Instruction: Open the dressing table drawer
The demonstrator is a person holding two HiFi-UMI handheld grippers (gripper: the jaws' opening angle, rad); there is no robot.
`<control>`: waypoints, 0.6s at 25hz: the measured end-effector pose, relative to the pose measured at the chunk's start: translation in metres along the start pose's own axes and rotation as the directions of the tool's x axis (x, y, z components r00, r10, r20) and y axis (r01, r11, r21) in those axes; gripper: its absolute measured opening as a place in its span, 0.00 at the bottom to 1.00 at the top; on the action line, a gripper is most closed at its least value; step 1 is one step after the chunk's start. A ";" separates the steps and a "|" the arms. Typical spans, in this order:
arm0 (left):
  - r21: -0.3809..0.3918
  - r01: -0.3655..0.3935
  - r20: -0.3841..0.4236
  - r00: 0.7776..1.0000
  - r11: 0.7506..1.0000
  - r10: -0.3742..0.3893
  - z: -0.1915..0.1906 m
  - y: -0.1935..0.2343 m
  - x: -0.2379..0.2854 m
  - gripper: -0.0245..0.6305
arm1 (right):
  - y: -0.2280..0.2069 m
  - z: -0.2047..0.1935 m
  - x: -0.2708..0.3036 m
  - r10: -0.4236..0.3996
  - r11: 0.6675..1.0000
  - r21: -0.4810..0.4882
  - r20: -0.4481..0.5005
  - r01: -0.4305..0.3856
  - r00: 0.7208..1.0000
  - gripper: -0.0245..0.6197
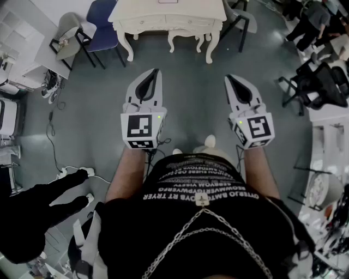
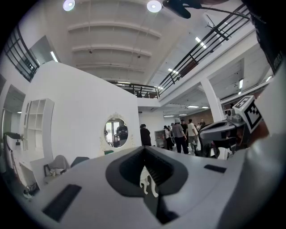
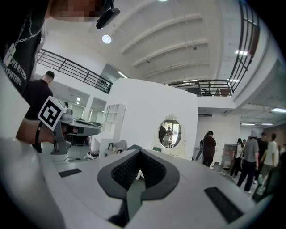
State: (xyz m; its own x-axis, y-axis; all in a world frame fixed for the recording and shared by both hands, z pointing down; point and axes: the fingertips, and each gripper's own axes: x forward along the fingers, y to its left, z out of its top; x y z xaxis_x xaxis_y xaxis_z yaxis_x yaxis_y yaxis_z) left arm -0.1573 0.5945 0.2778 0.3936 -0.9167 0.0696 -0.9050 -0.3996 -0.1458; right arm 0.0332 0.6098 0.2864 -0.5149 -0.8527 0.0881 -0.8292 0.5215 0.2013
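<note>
Much of the head view is being taken up by the grey floor (image 1: 185,103), and the white dressing table (image 1: 163,8) is standing at the far end of it, well apart from both tools. A blue chair (image 1: 103,24) is sitting just beside the table's left end. The person is standing back from the table and pointing both tools level toward it. The left gripper (image 1: 155,72) is keeping its jaws together at the tips and is gripping nothing; in its own view (image 2: 145,150) only a white table leg is showing through the hollow between the pads. The right gripper (image 3: 140,152) is likewise sitting fully closed and is carrying nothing, and it is pointing at the table from the right (image 1: 229,77). An oval mirror (image 3: 170,133) is hanging on the white wall above the table. The drawer front (image 1: 146,23) is lying flush in the table's apron, so the drawer is sitting closed, with neither tool touching it.
</note>
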 end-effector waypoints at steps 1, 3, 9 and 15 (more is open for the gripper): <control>0.000 0.001 -0.002 1.000 1.000 -0.001 -0.001 -0.001 0.000 0.04 | 0.001 -0.001 0.000 0.004 1.000 -0.007 -0.002 -0.004 1.000 0.04; 0.001 0.002 -0.004 1.000 1.000 -0.002 -0.004 -0.003 0.000 0.04 | 0.002 -0.002 0.000 0.006 1.000 -0.013 -0.004 -0.007 1.000 0.04; -0.005 0.023 -0.007 1.000 1.000 -0.023 -0.012 -0.011 -0.002 0.04 | 0.005 -0.004 -0.008 -0.008 1.000 0.010 -0.008 0.008 1.000 0.04; -0.009 0.041 -0.006 0.999 0.999 -0.041 -0.012 -0.017 0.000 0.04 | 0.000 -0.008 -0.010 -0.021 0.999 0.024 -0.033 0.022 0.999 0.04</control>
State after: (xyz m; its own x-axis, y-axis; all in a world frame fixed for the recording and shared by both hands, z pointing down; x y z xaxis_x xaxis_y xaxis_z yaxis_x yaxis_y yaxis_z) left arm -0.1434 0.6013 0.2922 0.4292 -0.8996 0.0810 -0.8897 -0.4365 -0.1338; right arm 0.0398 0.6182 0.2936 -0.4896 -0.8642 0.1162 -0.8453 0.5031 0.1800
